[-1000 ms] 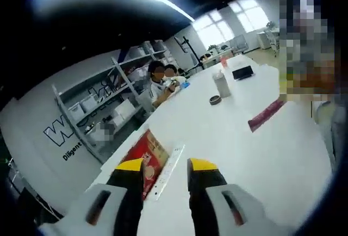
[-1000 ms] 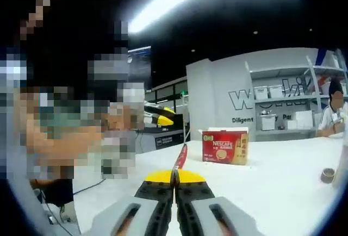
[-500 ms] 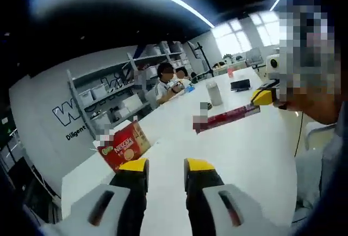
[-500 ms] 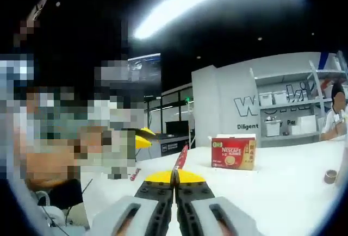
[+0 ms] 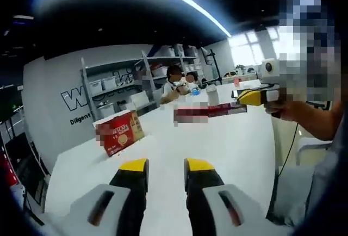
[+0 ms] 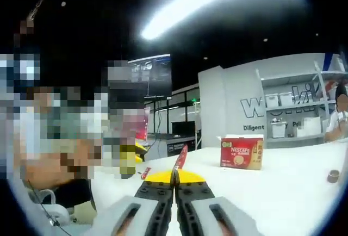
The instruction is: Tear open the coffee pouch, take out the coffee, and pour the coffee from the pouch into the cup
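A slim red coffee pouch (image 6: 181, 157) stands up from between the yellow tips of my right gripper (image 6: 175, 176), which is shut on its lower end. In the left gripper view that same pouch (image 5: 209, 111) stretches sideways above the table, held at its right end by the right gripper (image 5: 255, 96). My left gripper (image 5: 166, 166) is open, nothing between its jaws, and sits below and short of the pouch. A pale upright container (image 5: 212, 95), perhaps the cup, stands far back on the table; it is too small to be sure.
A red Nescafe box (image 5: 118, 132) (image 6: 242, 153) stands on the white table (image 5: 228, 143). A small red scrap (image 6: 145, 172) lies near the table's left end, a small round roll (image 6: 333, 176) at the right. Shelves and seated people are at the back.
The left gripper view has swung up from the table toward the right gripper, so the held pouch now sits higher and nearer the centre. The right gripper stays shut on the pouch.
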Motion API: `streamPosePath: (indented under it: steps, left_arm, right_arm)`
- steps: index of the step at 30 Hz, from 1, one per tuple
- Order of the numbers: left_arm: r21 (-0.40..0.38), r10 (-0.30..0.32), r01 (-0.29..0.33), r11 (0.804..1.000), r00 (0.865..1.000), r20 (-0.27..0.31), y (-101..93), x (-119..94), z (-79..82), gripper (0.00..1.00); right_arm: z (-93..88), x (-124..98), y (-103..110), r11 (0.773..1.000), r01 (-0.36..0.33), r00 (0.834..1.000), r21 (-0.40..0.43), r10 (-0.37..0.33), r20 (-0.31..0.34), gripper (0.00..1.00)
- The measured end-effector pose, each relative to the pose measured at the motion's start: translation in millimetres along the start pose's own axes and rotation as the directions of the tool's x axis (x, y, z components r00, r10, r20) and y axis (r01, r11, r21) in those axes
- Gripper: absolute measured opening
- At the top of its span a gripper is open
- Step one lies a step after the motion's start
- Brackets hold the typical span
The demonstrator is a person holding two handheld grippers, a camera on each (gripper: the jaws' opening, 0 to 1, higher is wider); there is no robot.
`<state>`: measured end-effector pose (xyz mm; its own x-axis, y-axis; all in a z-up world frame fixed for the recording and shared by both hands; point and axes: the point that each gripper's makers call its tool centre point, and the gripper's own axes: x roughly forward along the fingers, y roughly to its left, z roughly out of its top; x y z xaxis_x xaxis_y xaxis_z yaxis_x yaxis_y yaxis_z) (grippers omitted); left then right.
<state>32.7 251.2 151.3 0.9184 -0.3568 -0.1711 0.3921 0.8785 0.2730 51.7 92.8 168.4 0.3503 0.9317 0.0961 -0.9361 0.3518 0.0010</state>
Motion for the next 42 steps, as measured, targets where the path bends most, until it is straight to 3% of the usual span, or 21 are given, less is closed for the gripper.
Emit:
streamPosePath:
  steps: [8,19,22,25,33,37,38,40,41,42]
  left_arm:
    - [-0.062,-0.031,0.032,0.998,0.999,0.019,-34.4,-8.9,-9.3,0.29]
    - [-0.063,-0.115,0.117,0.991,0.993,0.020,-75.2,-17.8,-25.6,0.32]
    - [-0.103,-0.168,0.172,0.980,0.985,0.044,-88.4,-20.3,-29.6,0.32]
    - [-0.123,-0.184,0.188,0.974,0.982,0.043,-94.6,-21.4,-34.6,0.32]
    - [-0.195,-0.276,0.310,0.930,0.944,0.183,-120.3,-26.5,-11.5,0.32]
    - [-0.243,-0.297,0.371,0.896,0.909,0.293,-127.2,-38.6,10.6,0.31]
    - [-0.242,-0.288,0.362,0.900,0.912,0.293,-126.0,-40.6,10.5,0.31]
    - [-0.138,-0.216,0.244,0.960,0.958,0.187,-117.2,-42.6,-7.2,0.31]
    - [-0.120,-0.204,0.225,0.967,0.965,0.168,-115.5,-42.5,-10.6,0.31]
    - [-0.060,-0.156,0.164,0.985,0.981,0.117,-108.4,-42.7,-19.8,0.31]
  right_arm:
    - [-1.9,-6.7,16.1,1.000,-0.010,1.000,-0.004,0.010,0.002,0.01]
    - [-15.7,-32.8,36.5,0.999,-0.035,0.999,-0.004,0.035,-0.008,0.01]
    - [-17.0,-43.1,45.9,0.993,-0.117,0.993,0.019,0.116,0.036,0.01]
    - [-18.2,-50.6,53.3,0.983,-0.186,0.981,-0.002,0.186,0.061,0.01]
    - [-7.3,-64.6,79.6,0.947,-0.321,0.940,-0.023,0.321,0.114,0.01]
    - [-5.9,-70.0,90.6,0.934,-0.357,0.927,-0.028,0.357,0.117,0.01]
    - [-6.9,-71.1,92.6,0.932,-0.360,0.926,-0.034,0.362,0.109,0.01]
    - [-10.5,-72.9,95.9,0.931,-0.361,0.927,-0.052,0.365,0.083,0.01]
    - [-11.2,-73.2,96.1,0.931,-0.361,0.928,-0.055,0.365,0.078,0.01]
    - [-14.6,-73.9,95.6,0.932,-0.358,0.931,-0.063,0.362,0.055,0.01]
